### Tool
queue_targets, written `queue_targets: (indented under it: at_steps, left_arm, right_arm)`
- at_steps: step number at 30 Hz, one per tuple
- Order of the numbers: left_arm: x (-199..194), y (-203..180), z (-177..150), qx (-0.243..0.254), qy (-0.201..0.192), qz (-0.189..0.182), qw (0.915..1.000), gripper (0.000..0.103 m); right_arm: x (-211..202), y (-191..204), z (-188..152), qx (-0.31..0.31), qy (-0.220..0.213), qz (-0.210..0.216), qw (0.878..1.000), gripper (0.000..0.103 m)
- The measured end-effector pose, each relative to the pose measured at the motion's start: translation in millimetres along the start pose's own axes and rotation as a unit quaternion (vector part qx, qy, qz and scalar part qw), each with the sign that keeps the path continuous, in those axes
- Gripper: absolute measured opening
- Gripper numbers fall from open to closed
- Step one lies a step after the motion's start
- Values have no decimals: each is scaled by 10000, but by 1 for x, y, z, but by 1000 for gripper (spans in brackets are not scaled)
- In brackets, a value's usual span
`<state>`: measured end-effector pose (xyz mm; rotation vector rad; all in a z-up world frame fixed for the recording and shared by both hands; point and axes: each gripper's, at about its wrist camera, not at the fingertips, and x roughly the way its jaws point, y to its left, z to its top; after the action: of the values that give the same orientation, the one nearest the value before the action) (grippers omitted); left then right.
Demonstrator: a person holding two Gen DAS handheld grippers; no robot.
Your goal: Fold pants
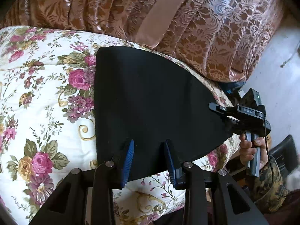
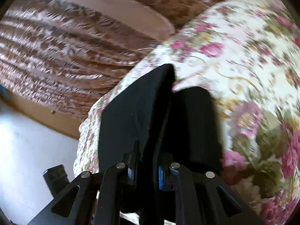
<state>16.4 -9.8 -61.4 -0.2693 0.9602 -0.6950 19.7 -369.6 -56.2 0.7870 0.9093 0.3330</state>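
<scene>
Black pants (image 1: 150,101) hang stretched in a flat sheet over a floral quilt (image 1: 43,93). The near edge of the cloth runs between the blue pads (image 1: 129,161) of my left gripper (image 1: 150,159), which is shut on it. At the right, my right gripper (image 1: 223,116) pinches the cloth's corner, and a person's hand (image 1: 247,150) holds its handle. In the right wrist view the pants (image 2: 135,112) rise as a folded ridge out of my right gripper (image 2: 145,174), with its jaws shut tight on the fabric. The quilt (image 2: 243,65) there is blurred.
A brown patterned bedspread (image 1: 187,28) with a plain pink band (image 1: 161,9) lies behind the quilt. Pale floor (image 1: 281,75) shows at the right, with a dark object (image 1: 285,153) near a camouflage sleeve (image 1: 266,183). A black box (image 2: 55,176) sits on the floor (image 2: 28,150).
</scene>
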Motion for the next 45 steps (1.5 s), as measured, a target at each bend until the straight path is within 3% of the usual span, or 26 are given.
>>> queue_targets:
  at_steps: [5,7,10,15,22,28,30,31,36,42,45]
  left_arm:
    - [3,3,1,-157,16,-80,9998,33]
    - [3,3,1,-165,-6,-65,9998,34]
    - [3,-1,-1,-37,-25,34,10000,35]
    - [5,-6,-2,64,-77,123,9999,40]
    - [6,-6,-1,52,-71,94,9999,41]
    - [5,-4,-1,87,-87,118,9999,41]
    - [4,-4,-1,105,-89,144,9998,41]
    - [4,-5,-1,125,-89,164,9997,41]
    - [1,-14,-2,353,-93,325,9988,44]
    - [11,-34,-9,824,-21,734,9939,52]
    - [13,-39,-11,964,-26,881,9914,55]
  right_arm:
    - [-8,-20,-4,177,-166,-76,9997,19]
    - [-23,-21,-5,293,-360,-66,9989,31]
    - [-51,-12,-10,219,-572,-24,9981,31]
    - [-70,12,-35,-60,-269,154,9995,31]
    - [-56,9,-57,228,-39,64,9997,32]
    - [-42,-1,-55,496,-135,16,9987,32]
    - [-37,0,-53,452,-221,-54,9987,21]
    - [-35,2,-52,394,-228,-113,9989,9]
    - [-38,19,-58,-152,-210,-364,9990,7]
    - [-31,18,-68,-555,-85,-1204,9911,7]
    - [-25,15,-70,-595,-78,-1314,9895,7]
